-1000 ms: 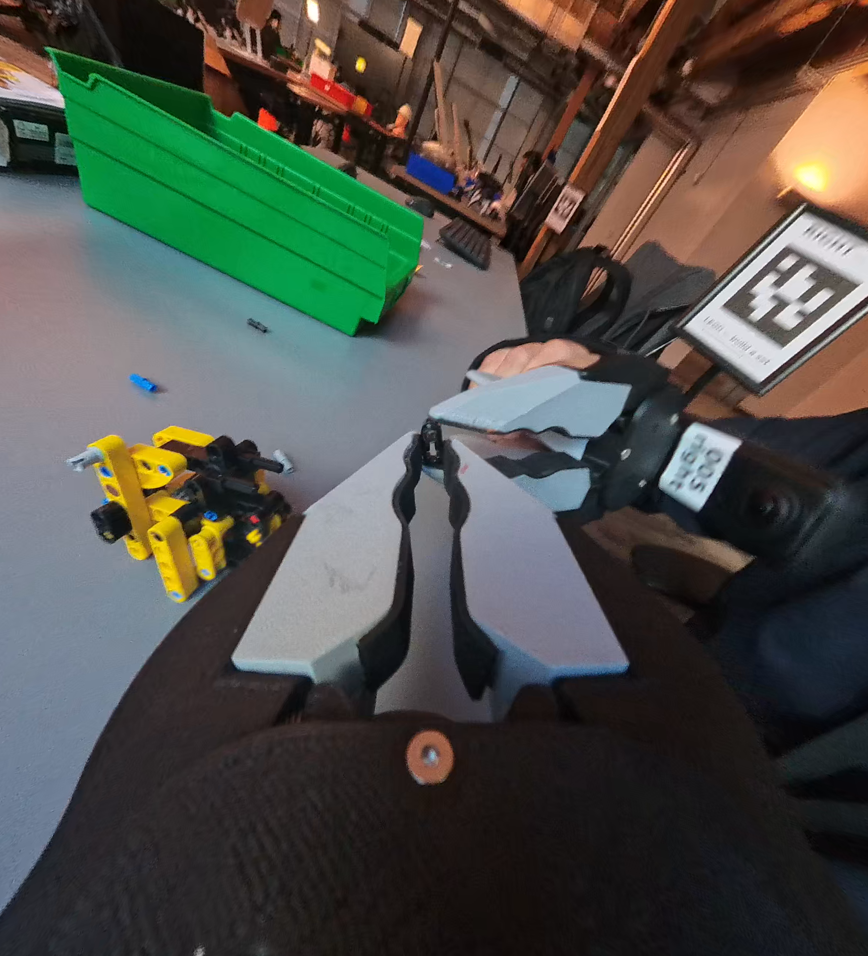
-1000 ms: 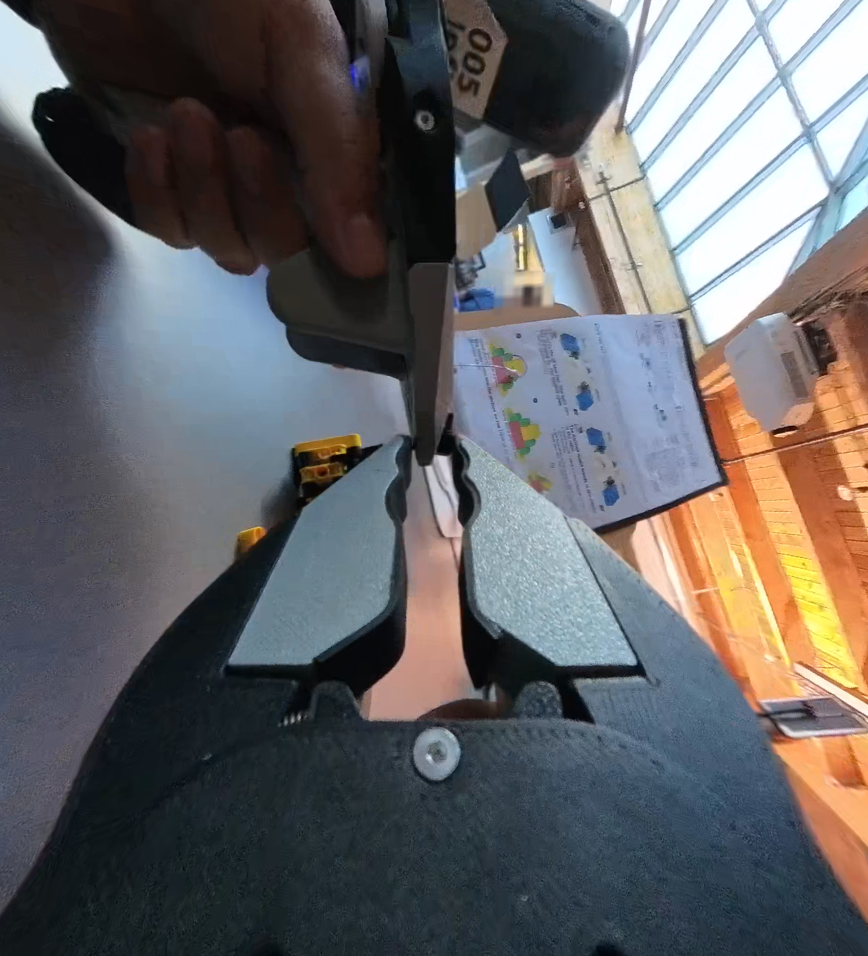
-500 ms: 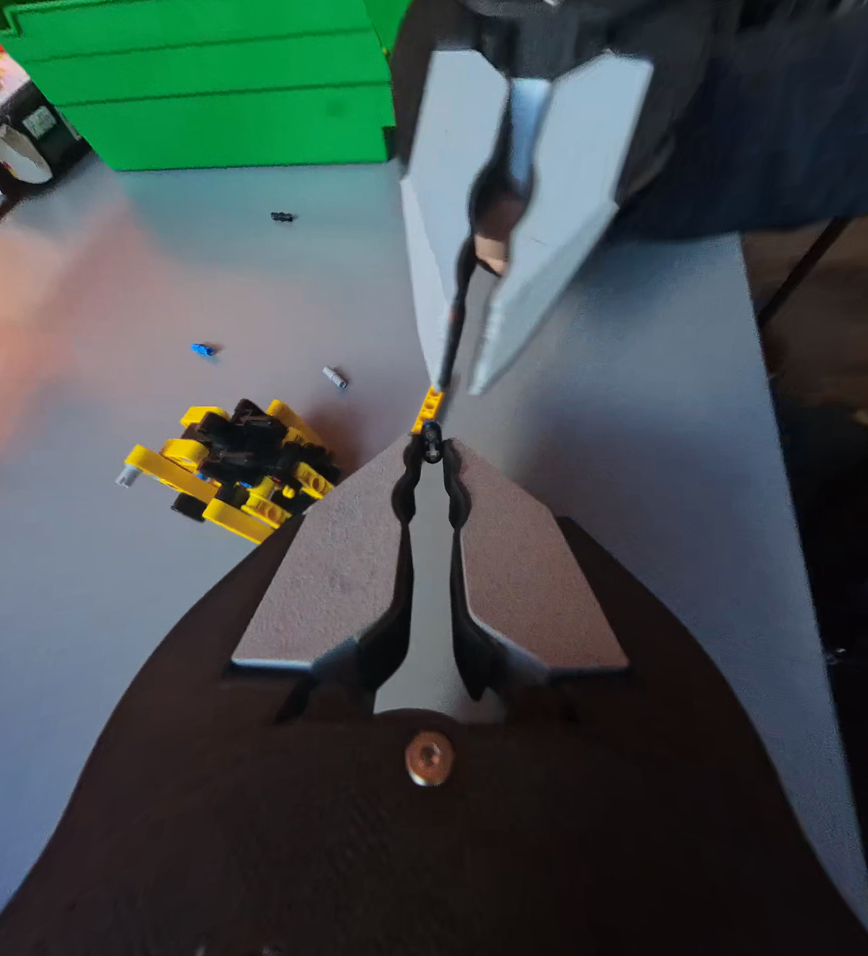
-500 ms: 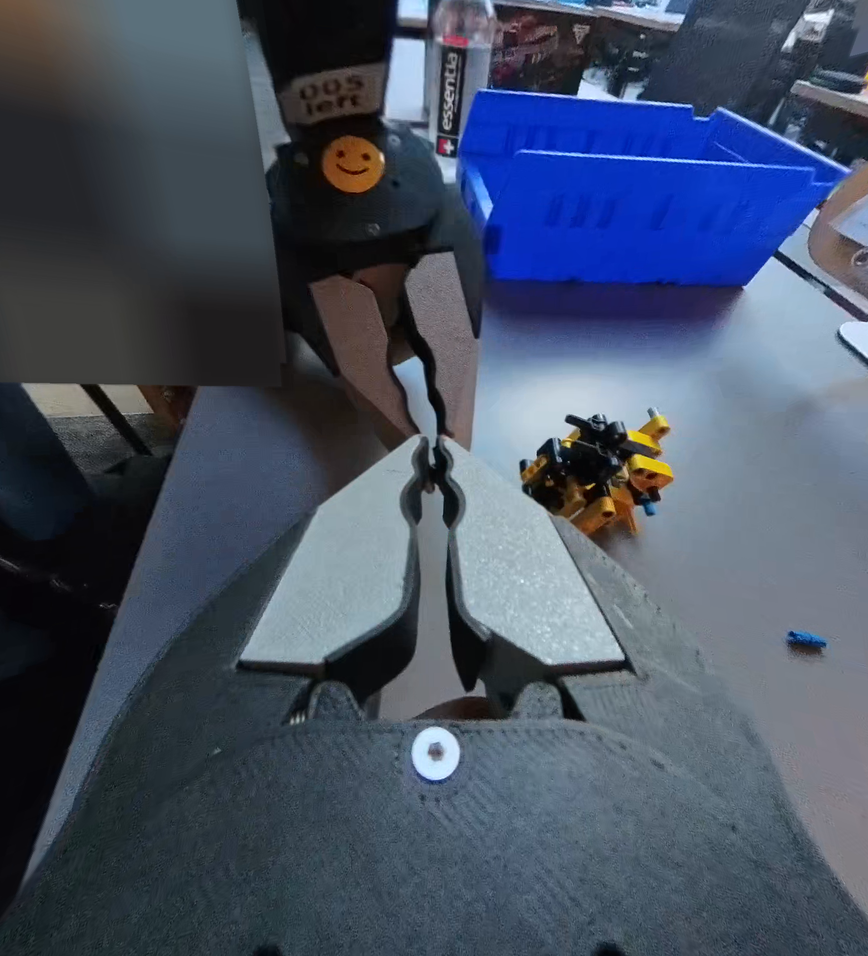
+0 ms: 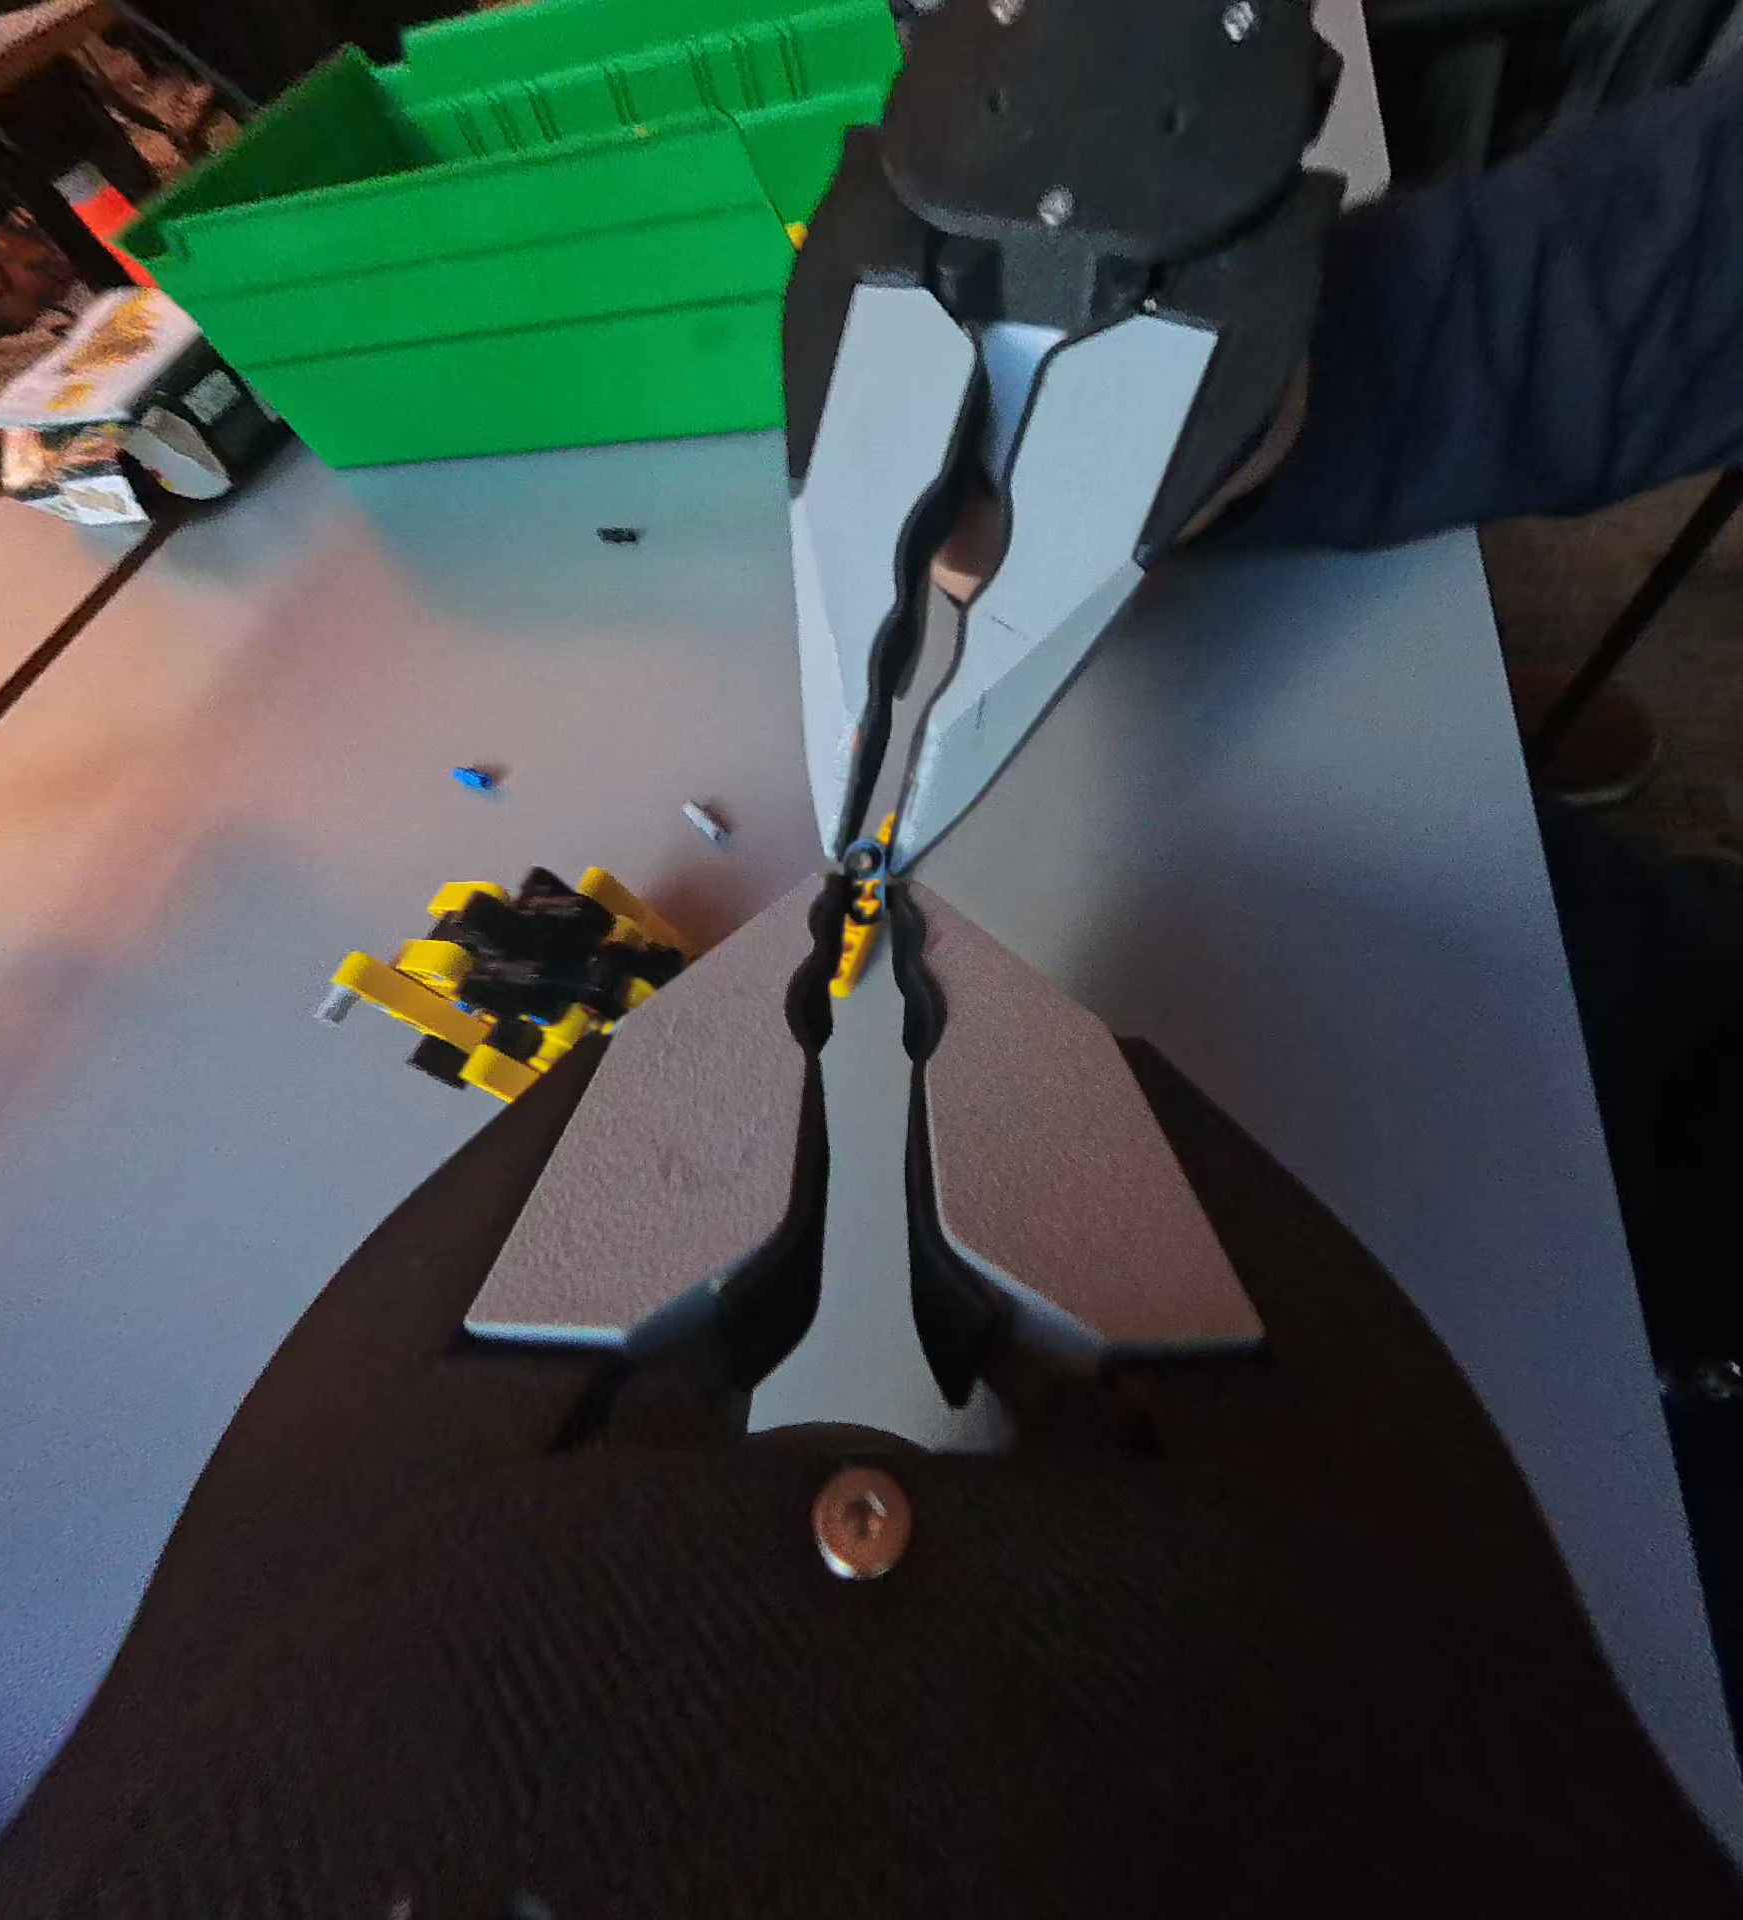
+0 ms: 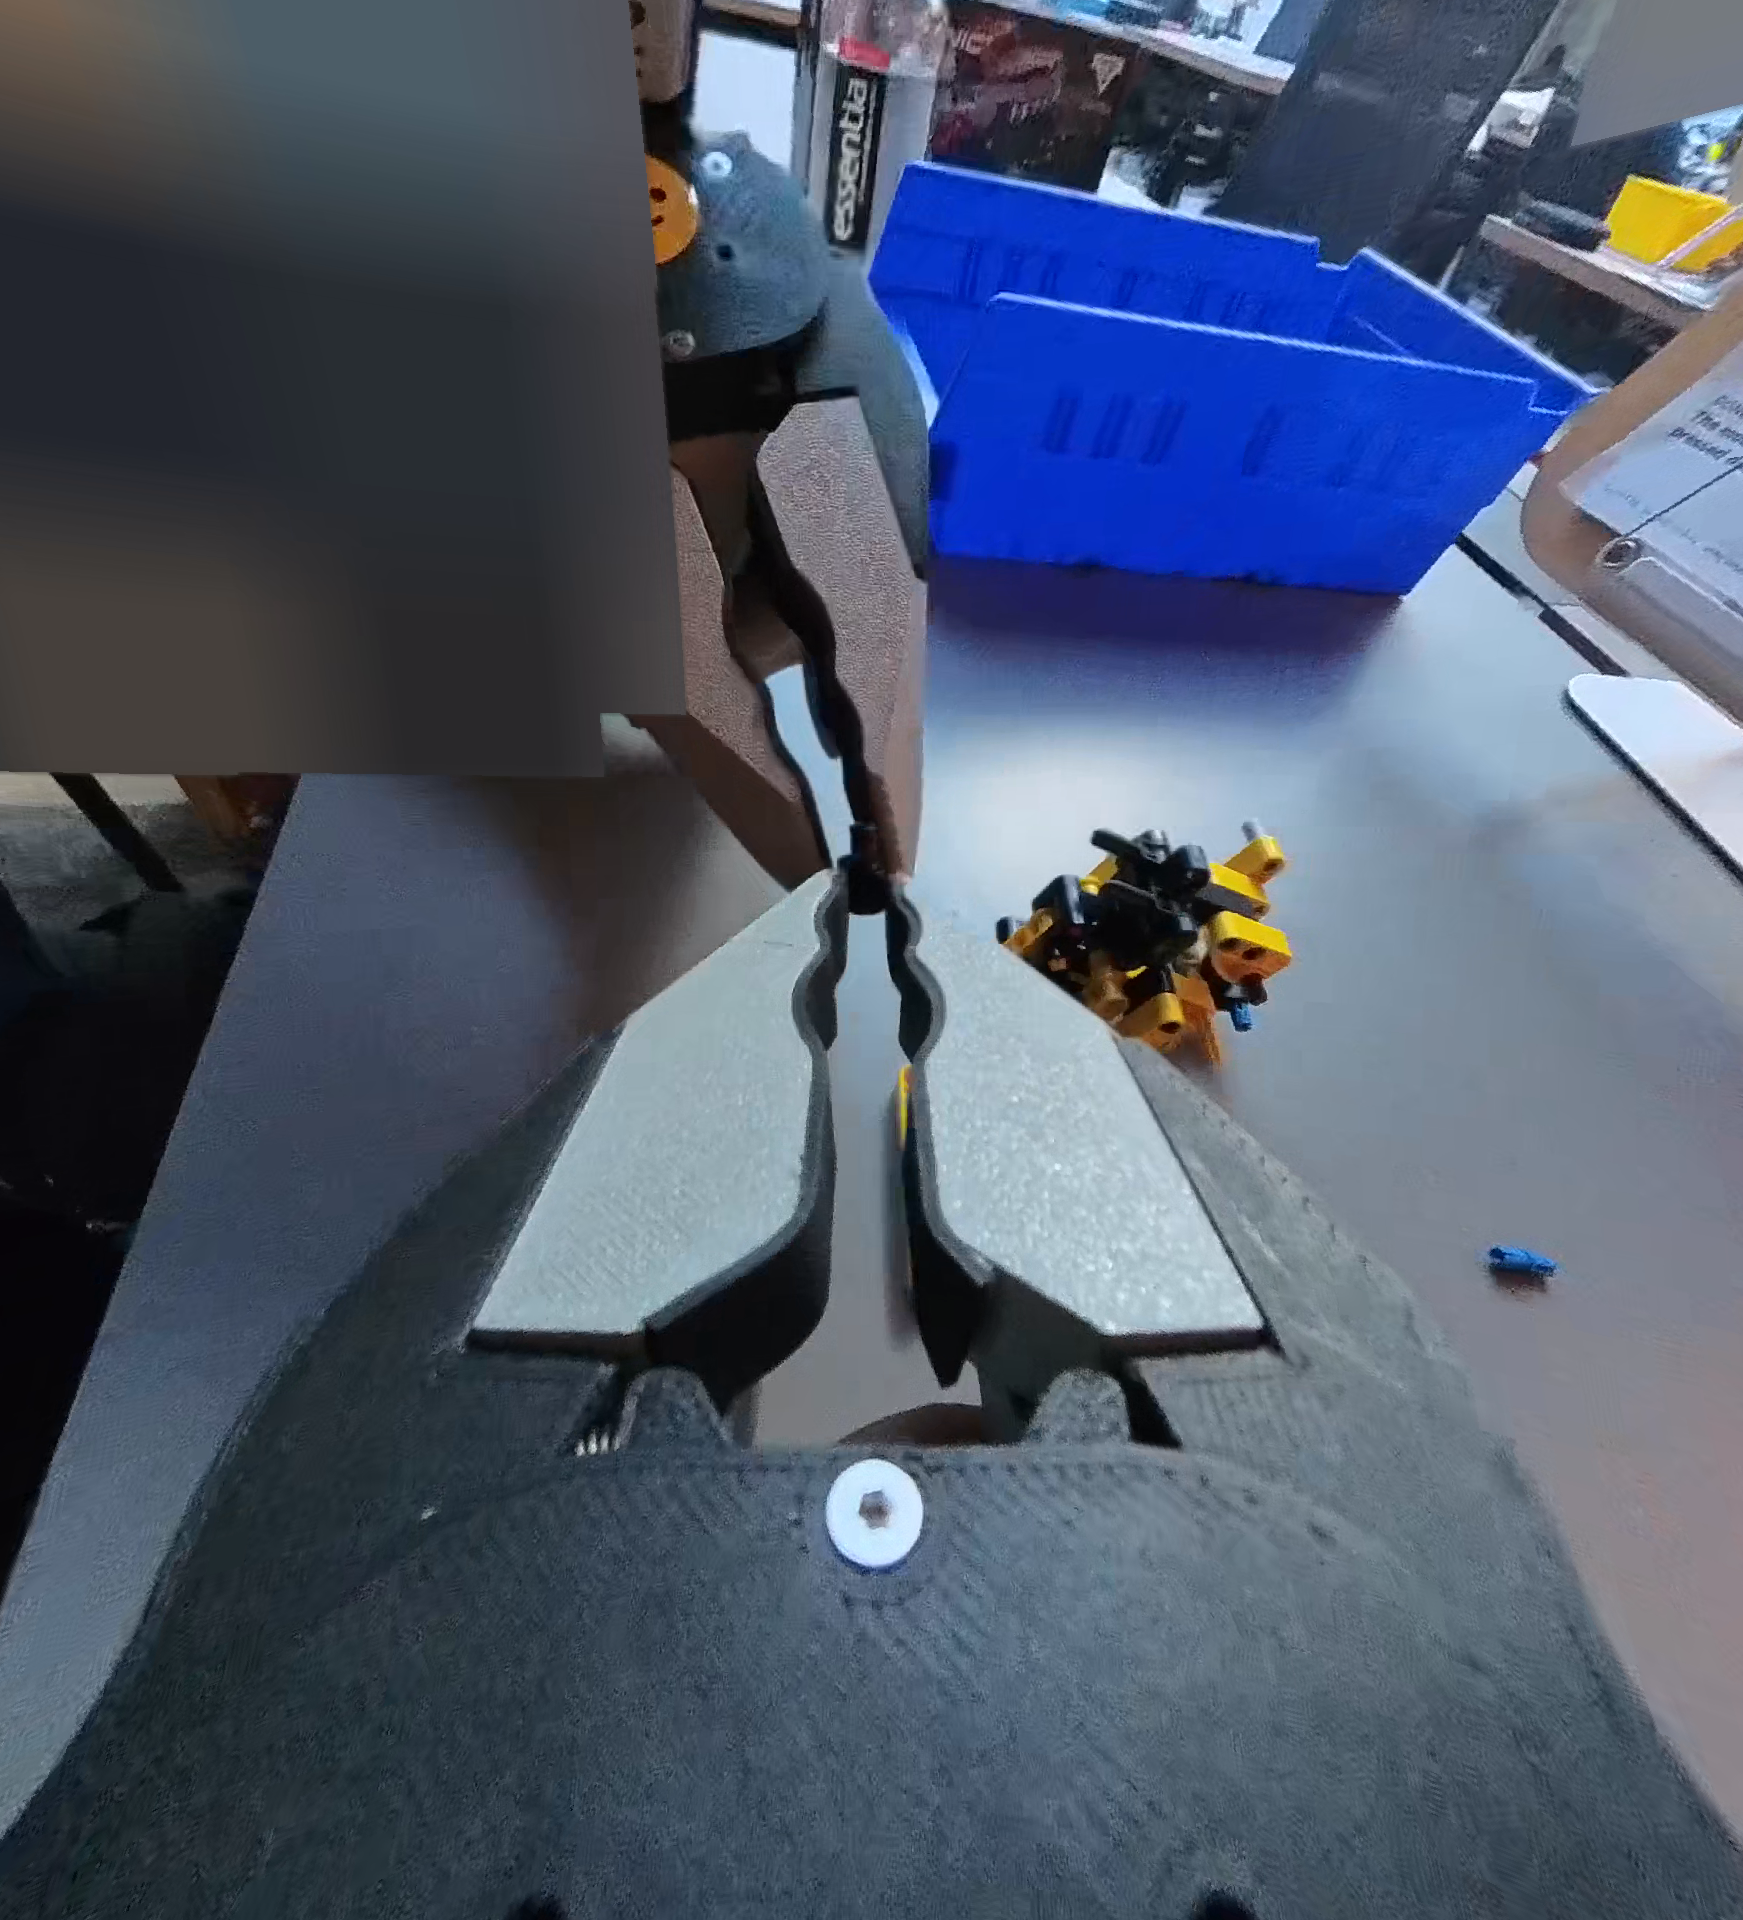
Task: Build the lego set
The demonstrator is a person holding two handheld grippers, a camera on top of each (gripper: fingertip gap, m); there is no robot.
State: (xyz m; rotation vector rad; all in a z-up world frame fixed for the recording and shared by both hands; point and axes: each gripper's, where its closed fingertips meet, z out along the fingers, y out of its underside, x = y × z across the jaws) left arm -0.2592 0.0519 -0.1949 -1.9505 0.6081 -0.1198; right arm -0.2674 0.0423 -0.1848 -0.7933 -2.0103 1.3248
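Tongs [image 5: 862,902] pinch slim yellow holed beam [image 5: 854,940].

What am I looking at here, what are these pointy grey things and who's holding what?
These are two hand-held tongs, each carried by a person, with a camera on each looking along its two fingers. One picture is from the left tongs, the other from the right tongs; each also shows the other pair opposite, tip to tip.

Between the tips they pinch small lego parts: the left tongs are shut on a small black piece, and the right tongs are shut on a yellow beam that meets it.

On the grey table lies a half-built yellow and black model, with a blue pin, a grey pin and a black pin loose nearby. A green bin and a blue bin stand farther back.
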